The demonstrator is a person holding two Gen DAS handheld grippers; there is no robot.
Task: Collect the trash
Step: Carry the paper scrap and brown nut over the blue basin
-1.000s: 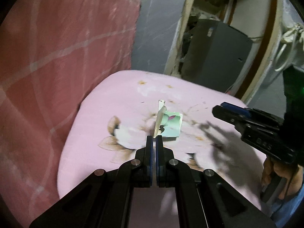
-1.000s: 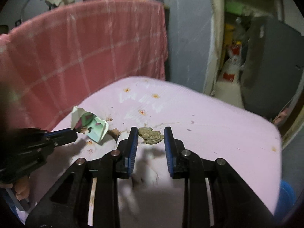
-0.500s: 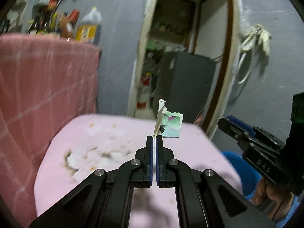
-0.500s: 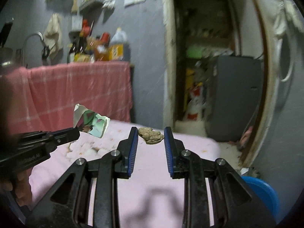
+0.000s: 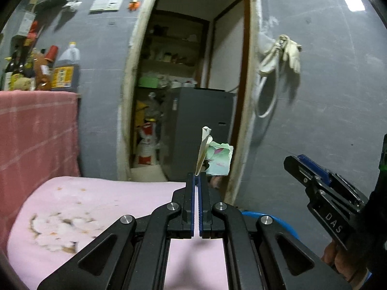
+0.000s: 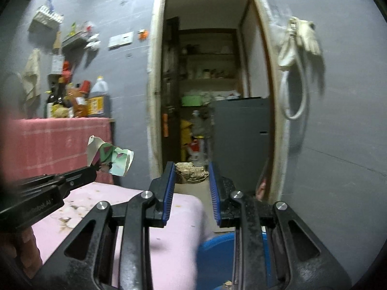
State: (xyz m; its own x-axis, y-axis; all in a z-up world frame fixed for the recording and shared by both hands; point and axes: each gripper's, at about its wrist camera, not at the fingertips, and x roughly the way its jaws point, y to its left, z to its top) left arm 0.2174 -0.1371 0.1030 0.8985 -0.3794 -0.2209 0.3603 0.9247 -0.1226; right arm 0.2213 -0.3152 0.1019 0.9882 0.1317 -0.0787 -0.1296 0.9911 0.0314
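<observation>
My left gripper is shut on a torn paper wrapper with a green and pink print, held in the air above the pink table. The wrapper also shows in the right wrist view, at the tip of the left gripper. My right gripper is shut on a crumpled brown wad of paper, held above the table's right edge. A blue bin sits below the right gripper, beside the table; its rim shows in the left wrist view.
A pink checked cloth covers a counter at the left, with bottles on top. An open doorway with a grey cabinet lies ahead. A glove and cord hang on the grey wall.
Both grippers have lifted off the table with their trash and swung right toward the doorway and the blue bin. The table has dropped low and left in both views.
</observation>
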